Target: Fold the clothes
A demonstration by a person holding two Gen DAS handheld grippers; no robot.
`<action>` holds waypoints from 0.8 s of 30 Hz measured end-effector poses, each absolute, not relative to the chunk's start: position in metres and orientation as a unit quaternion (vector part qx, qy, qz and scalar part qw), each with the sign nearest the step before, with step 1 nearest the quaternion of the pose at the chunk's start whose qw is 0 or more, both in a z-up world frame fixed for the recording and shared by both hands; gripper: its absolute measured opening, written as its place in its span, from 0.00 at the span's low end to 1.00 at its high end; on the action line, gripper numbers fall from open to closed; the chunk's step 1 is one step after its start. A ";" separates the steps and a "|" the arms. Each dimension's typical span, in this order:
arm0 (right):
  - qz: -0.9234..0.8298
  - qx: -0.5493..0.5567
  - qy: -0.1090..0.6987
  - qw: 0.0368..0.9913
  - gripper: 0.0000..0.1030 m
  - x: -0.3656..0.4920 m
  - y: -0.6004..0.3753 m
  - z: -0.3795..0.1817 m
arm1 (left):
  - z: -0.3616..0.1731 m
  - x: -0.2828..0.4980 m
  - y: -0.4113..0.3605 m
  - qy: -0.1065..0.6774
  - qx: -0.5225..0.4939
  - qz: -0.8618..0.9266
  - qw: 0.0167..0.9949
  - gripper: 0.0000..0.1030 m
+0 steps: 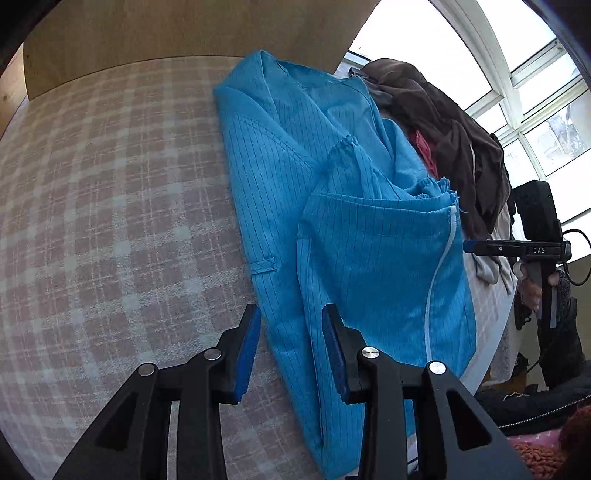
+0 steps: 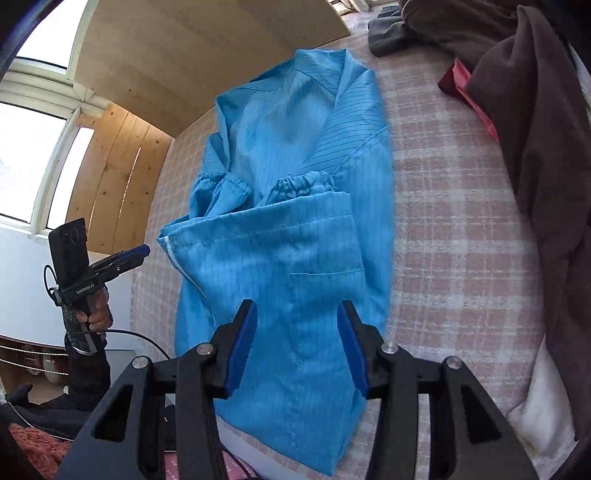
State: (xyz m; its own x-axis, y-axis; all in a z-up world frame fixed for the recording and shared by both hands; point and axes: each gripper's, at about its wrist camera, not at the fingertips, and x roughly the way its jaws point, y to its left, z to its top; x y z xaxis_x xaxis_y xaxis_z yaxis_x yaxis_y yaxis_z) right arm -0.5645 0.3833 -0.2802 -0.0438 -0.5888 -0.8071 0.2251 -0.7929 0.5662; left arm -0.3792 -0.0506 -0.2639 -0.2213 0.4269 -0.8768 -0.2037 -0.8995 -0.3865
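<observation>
A bright blue pinstriped jacket lies lengthwise on the pink checked bedcover, collar at the far end. Both elastic-cuffed sleeves are folded in across its front, and a panel with a white zipper edge lies over them. My left gripper hovers open over the jacket's near left edge, its blue pads touching nothing. In the right wrist view, my right gripper stands open above the jacket near its lower end, gripping nothing. Each gripper also shows in the other view, hand-held beside the bed: right gripper, left gripper.
A heap of clothes with dark brown, red and grey pieces lies beside the jacket; the heap fills the right of the right wrist view. A wooden board bounds the bed's far end. Windows stand behind.
</observation>
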 end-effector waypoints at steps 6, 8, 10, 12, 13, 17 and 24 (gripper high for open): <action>-0.707 0.640 -0.110 0.280 0.43 -0.574 0.383 -0.299 | -0.280 -0.391 -0.016 -0.018 -0.599 0.773 0.206 0.32; -0.704 0.641 -0.104 0.287 0.43 -0.580 0.371 -0.301 | -0.279 -0.390 -0.012 0.000 -0.596 0.776 0.206 0.32; -0.705 0.640 -0.092 0.291 0.44 -0.585 0.360 -0.303 | -0.275 -0.388 -0.013 0.005 -0.594 0.780 0.195 0.32; -0.707 0.641 -0.073 0.289 0.44 -0.589 0.349 -0.307 | -0.260 -0.380 -0.017 -0.002 -0.574 0.797 0.187 0.32; -0.707 0.641 -0.070 0.290 0.44 -0.591 0.347 -0.307 | -0.252 -0.376 -0.017 -0.002 -0.564 0.803 0.194 0.32; -0.706 0.640 -0.072 0.295 0.44 -0.596 0.342 -0.309 | -0.250 -0.373 -0.002 0.040 -0.553 0.797 0.238 0.32; -0.714 0.626 -0.046 0.310 0.43 -0.595 0.344 -0.303 | -0.274 -0.394 0.019 0.093 -0.580 0.763 0.269 0.31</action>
